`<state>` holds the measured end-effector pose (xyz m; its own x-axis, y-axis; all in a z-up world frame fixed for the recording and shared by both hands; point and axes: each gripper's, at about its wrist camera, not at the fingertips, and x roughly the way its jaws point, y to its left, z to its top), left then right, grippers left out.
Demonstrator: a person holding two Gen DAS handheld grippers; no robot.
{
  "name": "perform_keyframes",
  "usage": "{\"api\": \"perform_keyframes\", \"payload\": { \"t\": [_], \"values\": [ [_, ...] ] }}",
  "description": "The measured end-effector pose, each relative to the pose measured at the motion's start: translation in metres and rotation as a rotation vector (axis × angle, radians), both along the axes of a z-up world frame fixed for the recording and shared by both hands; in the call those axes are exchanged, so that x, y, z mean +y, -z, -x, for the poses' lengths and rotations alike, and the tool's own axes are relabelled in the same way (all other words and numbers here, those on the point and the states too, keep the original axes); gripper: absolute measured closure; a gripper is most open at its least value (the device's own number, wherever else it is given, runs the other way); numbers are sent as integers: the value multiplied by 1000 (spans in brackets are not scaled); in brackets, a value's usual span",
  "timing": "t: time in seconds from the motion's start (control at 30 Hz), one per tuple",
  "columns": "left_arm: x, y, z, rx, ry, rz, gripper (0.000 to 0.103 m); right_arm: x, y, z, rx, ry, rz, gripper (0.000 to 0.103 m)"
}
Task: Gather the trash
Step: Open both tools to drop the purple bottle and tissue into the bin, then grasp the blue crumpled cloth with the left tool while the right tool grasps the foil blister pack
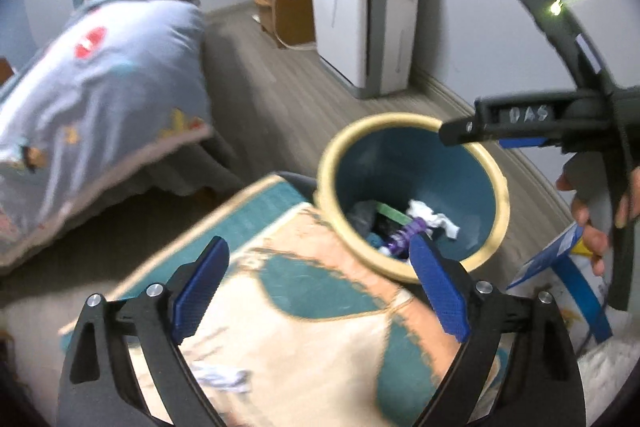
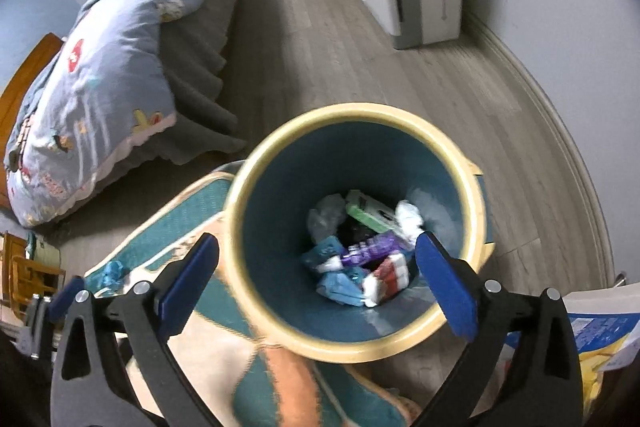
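Note:
A blue waste bin with a cream rim (image 1: 496, 187) (image 2: 476, 211) stands on the floor at the rug's edge. Inside lie several pieces of trash: a purple wrapper (image 2: 370, 247), a green box (image 2: 370, 213), white crumpled tissue (image 2: 408, 217), a red-and-white pack (image 2: 390, 277) and blue wrappers. My left gripper (image 1: 316, 287) is open and empty above the rug, left of the bin. My right gripper (image 2: 316, 285) is open and empty right above the bin's mouth; it also shows in the left wrist view (image 1: 452, 137), side on. A crumpled white paper (image 1: 222, 379) lies on the rug below my left gripper. A blue crumpled scrap (image 2: 112, 273) lies on the rug's left edge.
A teal and peach rug (image 1: 312, 331) covers the floor near me. A bed with a blue quilt (image 1: 100, 99) stands to the left. A white air purifier (image 1: 364, 15) and a wooden cabinet (image 1: 280, 3) stand by the far wall. A blue-and-white bag (image 1: 560, 267) sits right of the bin.

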<state>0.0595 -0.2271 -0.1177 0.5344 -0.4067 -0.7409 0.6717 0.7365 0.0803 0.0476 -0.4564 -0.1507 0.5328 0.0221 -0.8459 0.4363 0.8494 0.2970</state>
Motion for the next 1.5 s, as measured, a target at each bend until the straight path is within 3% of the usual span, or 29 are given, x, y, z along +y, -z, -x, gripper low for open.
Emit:
{"api": "perform_keyframes", "payload": {
  "t": [0.17,0.27,0.4,0.77,1.1,1.17,1.5],
  "values": [
    [49,-38,2,-63,-44,1,9,43,-11,-11,-24,-68,19,6],
    [83,-43,1,-89,-101,4,8,72,-10,-18,-19,-114,36,6],
    [126,-28,-12,-25,-203,28,8,110,-5,-26,-3,-185,54,6],
    [230,0,-47,6,-425,2,8,202,33,-48,77,-360,129,6],
    [269,26,-70,77,-529,-8,8,279,71,-62,120,-582,255,6],
    [270,31,-75,90,-538,-10,8,289,79,-64,125,-634,285,8],
    [261,72,-110,167,-559,-79,8,315,113,-66,179,-817,263,43]
  ]
}}
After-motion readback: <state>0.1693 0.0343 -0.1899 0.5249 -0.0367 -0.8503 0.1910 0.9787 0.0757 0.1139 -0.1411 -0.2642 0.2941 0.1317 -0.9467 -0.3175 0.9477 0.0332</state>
